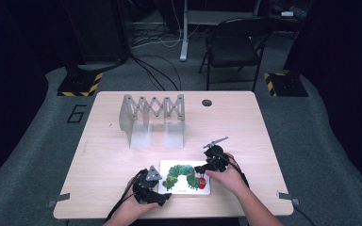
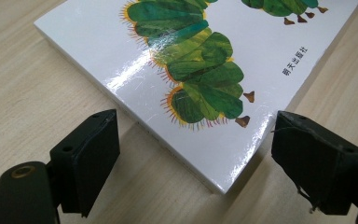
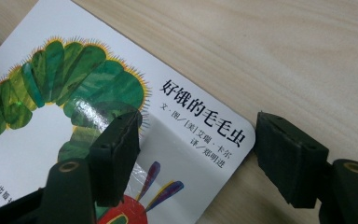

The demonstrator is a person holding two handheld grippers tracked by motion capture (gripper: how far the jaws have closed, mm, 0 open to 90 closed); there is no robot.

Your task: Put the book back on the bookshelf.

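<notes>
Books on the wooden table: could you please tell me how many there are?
1. A white board book with a green caterpillar on its cover lies flat near the table's front edge, between the left claw and the right claw. None appears hidden.

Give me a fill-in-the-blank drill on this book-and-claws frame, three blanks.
1. The picture book lies flat and ____ on the wooden table.
2. The left claw has its jaws apart on either side of one ____ of the book.
3. The cover shows a green ____ with a red head.

Missing words: closed; corner; caterpillar
</notes>
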